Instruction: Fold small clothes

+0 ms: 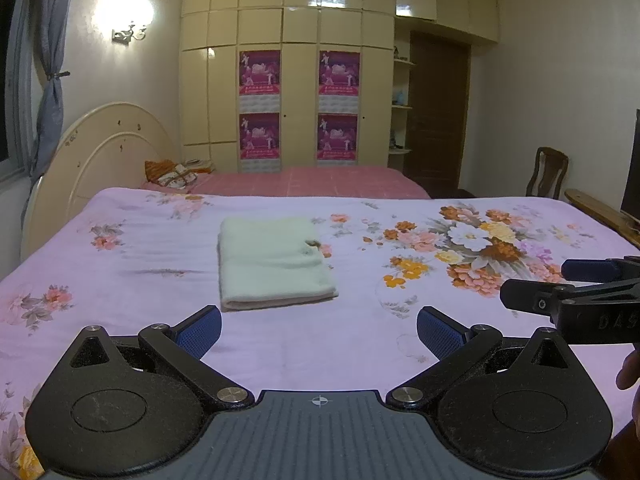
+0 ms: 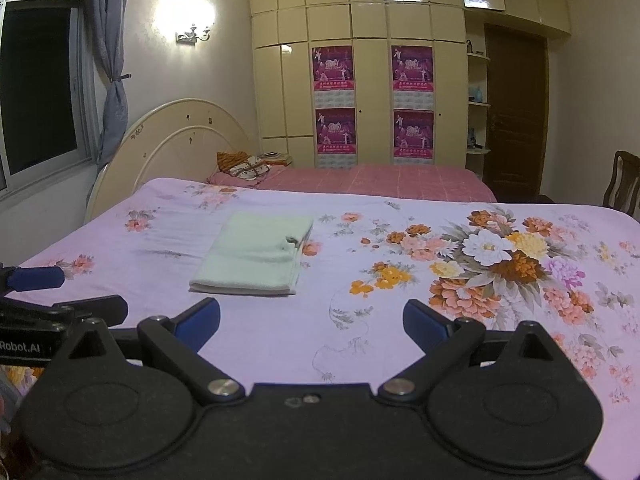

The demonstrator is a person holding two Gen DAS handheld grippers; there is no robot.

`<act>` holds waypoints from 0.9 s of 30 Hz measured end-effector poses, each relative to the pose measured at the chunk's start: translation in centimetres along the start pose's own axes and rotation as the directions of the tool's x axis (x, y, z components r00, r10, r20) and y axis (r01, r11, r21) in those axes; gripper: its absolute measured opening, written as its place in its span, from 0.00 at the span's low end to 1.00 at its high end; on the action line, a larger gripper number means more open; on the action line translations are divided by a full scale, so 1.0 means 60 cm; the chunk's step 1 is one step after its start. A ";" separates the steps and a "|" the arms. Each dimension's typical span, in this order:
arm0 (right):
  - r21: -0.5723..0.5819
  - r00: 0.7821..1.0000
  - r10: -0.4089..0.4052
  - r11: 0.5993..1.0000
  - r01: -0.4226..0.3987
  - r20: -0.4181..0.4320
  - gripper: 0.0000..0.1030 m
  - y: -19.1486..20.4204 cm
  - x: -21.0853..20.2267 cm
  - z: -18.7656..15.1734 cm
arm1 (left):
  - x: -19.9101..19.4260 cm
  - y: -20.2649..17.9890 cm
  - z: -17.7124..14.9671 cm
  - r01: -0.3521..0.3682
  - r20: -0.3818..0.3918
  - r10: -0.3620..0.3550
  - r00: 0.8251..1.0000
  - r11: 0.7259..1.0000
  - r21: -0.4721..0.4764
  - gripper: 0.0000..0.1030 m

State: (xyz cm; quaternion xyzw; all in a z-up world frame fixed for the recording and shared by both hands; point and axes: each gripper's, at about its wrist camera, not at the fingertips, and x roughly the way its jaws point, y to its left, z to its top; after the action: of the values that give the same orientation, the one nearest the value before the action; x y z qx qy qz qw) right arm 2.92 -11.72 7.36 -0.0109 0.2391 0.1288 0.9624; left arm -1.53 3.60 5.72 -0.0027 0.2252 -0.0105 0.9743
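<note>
Towel (image 1: 274,262) lying folded on bed (image 1: 120,320), apparently finished. Left tongs (image 1: 319,330) and right tongs (image 2: 311,320) hovering near it, both gaping wide, gripping nothing. Risk: a careless pad snagging the top layer, undoing the fold.

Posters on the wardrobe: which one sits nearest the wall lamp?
The upper left poster. It is in the top row on the door closer to the wall lamp; the other three are lower or further right.
</note>
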 end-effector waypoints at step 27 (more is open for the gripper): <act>-0.015 0.999 -0.031 0.999 0.031 -0.017 0.95 0.007 0.004 -0.004 | 0.002 0.019 0.000 0.048 0.018 -0.048 0.999 0.999 -0.018 1.00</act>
State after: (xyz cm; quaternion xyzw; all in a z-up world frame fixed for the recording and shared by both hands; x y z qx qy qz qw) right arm 2.91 -11.29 7.05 -0.0230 0.2462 0.1155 0.9620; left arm -1.42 4.75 5.65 -0.0175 0.2164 -0.0319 0.9756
